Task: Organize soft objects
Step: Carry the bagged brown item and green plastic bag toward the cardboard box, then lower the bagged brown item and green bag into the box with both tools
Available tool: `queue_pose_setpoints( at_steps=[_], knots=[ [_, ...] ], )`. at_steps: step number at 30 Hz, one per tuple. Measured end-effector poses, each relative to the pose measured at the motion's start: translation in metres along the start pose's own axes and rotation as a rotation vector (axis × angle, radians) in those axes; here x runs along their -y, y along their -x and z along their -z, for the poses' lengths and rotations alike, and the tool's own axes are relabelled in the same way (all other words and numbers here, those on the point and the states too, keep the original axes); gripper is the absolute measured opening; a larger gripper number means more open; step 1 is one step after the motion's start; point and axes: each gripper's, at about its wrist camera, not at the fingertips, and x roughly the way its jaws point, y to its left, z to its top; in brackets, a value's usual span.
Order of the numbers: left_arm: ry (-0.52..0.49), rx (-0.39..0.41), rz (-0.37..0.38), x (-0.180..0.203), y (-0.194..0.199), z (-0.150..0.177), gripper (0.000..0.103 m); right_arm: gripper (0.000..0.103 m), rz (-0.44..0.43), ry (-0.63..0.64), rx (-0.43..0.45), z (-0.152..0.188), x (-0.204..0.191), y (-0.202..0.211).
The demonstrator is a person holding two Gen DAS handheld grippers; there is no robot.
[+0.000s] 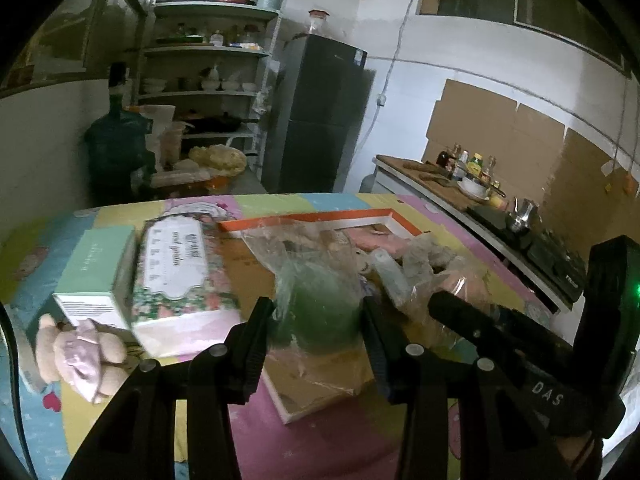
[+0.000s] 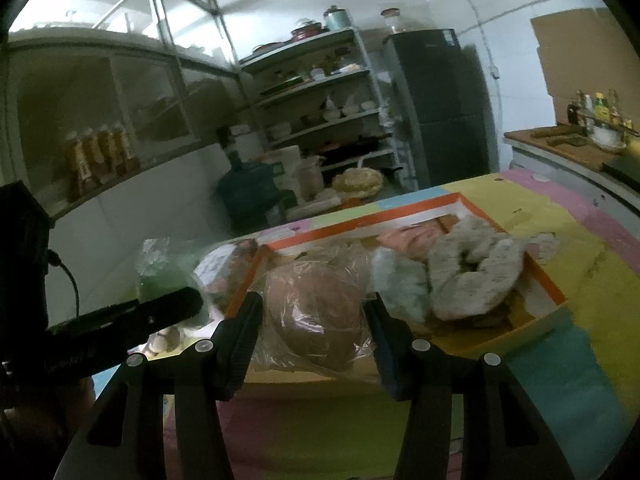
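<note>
L tool (image 1: 316, 320) clamps the green bagged item (image 1: 320, 312), R tool (image 2: 314, 320) clamps the brown bagged item (image 2: 316, 312), both just over the orange-rimmed box (image 2: 540, 280) w/ R nearer its middle.

Left gripper (image 1: 316, 316) and right gripper (image 2: 314, 312) both angled downward, side by side, jaws clamped on bagged items.

Left wrist view: tray (image 1: 308, 220) on the desk (image 1: 328, 432); two boxes (image 1: 176, 280) left of it, plush toy (image 1: 80, 354) before them; bagged items (image 1: 320, 300) in the tray.
</note>
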Motion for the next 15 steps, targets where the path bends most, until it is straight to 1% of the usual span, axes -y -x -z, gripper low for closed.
queue_pose_setpoints(
  at_steps=[15],
  knots=[
    [-0.03,-0.056,0.004,0.028,-0.036,0.002,0.045,0.053,0.058,-0.06,0.03,-0.004,0.048,0.006]
  ],
)
